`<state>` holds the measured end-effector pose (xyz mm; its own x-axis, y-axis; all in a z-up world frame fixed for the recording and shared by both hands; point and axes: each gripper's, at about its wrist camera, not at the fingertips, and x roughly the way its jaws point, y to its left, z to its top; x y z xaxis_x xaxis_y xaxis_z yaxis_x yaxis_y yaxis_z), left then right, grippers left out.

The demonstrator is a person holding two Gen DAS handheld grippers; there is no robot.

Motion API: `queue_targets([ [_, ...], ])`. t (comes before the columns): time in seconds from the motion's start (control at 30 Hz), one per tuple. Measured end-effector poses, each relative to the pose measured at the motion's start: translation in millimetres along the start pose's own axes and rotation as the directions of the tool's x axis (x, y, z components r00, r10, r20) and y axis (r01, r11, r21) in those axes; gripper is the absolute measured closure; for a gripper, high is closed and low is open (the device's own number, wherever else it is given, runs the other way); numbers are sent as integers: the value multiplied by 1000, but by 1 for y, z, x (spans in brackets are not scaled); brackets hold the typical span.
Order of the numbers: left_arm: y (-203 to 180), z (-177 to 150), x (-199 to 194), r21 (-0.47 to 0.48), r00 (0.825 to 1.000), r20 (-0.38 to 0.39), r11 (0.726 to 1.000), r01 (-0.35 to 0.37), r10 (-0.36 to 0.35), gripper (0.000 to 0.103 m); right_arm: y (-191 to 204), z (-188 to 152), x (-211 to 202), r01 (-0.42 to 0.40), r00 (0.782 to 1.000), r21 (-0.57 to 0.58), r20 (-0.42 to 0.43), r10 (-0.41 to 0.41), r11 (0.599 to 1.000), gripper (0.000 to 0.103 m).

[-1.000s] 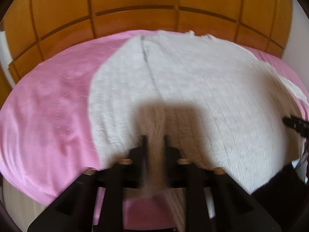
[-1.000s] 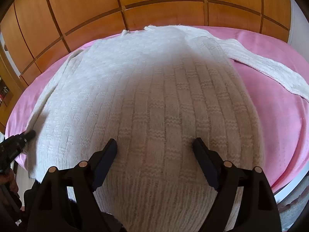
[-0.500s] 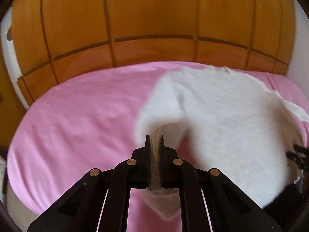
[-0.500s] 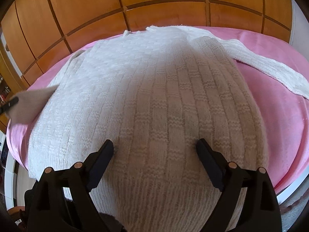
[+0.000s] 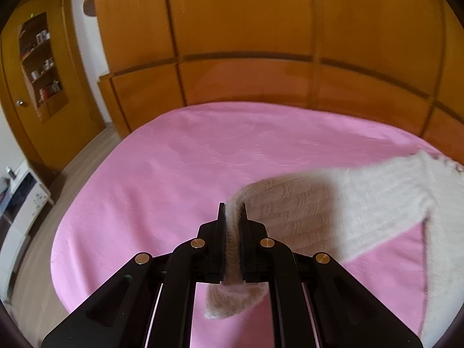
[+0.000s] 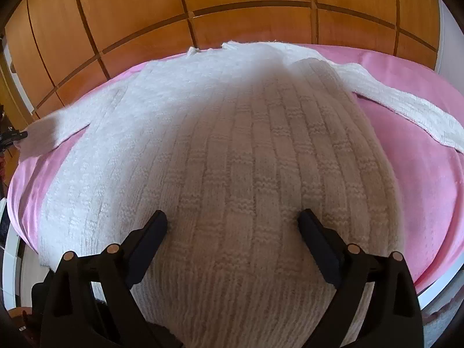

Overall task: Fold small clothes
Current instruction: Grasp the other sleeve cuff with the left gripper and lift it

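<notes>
A wall of orange wooden panels (image 6: 232,14) backs a bed under a pink blanket (image 5: 174,174), and most of that blanket, in the right wrist view, lies beneath a cream knitted sweater (image 6: 232,145) spread flat, hem nearest the camera. Its right sleeve (image 6: 406,107) lies out to the side on the pink.

The right tool (image 6: 232,226) sits over the lower body of the sweater; its jaws have just been opening and stand wide apart, with knit lying between them but nothing pinched.

The left tool (image 5: 232,211) is clamped on the cuff of the left sleeve (image 5: 333,203), which stretches away from the body, lifted off the blanket.

The risk, as I judge it, is drag: with the right tool no longer pinning the body, a firm pull on the sleeve could slide or skew the whole sweater. The loose, fuzzy knit could also creep out of that narrow pinch, or snag on the pads and distort.
</notes>
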<state>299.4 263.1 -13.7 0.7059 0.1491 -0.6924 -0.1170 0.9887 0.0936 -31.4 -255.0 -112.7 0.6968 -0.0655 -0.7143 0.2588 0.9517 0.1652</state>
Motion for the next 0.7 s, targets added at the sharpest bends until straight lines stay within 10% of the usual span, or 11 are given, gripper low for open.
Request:
queue_targets([
  [0.1,8,-1,27,-17,999,-47,1000,8,-9,89,1,0,0,3,1000,-5,2,-3,1000,10],
  [0.2,27,-16,29,-142,998,-57,990,-23,15,12,0,0,0,1,1000,-4,2,-1,1000,10],
  [0.23,35,-22,25,-204,1000,-30,979,-5,-1,9,0,0,0,0,1000,-4,2,0,1000,10],
  [0.37,80,-53,26,-513,984,-33,848,135,-177,12,-1,0,1,-1,1000,-7,2,1,1000,8],
  [0.5,104,-97,25,-750,922,37,600,280,-385,44,0,0,1,0,1000,-6,3,0,1000,7],
  [0.7,68,-96,29,-722,882,57,590,360,-468,51,1,0,1,6,1000,-14,3,-6,1000,6],
])
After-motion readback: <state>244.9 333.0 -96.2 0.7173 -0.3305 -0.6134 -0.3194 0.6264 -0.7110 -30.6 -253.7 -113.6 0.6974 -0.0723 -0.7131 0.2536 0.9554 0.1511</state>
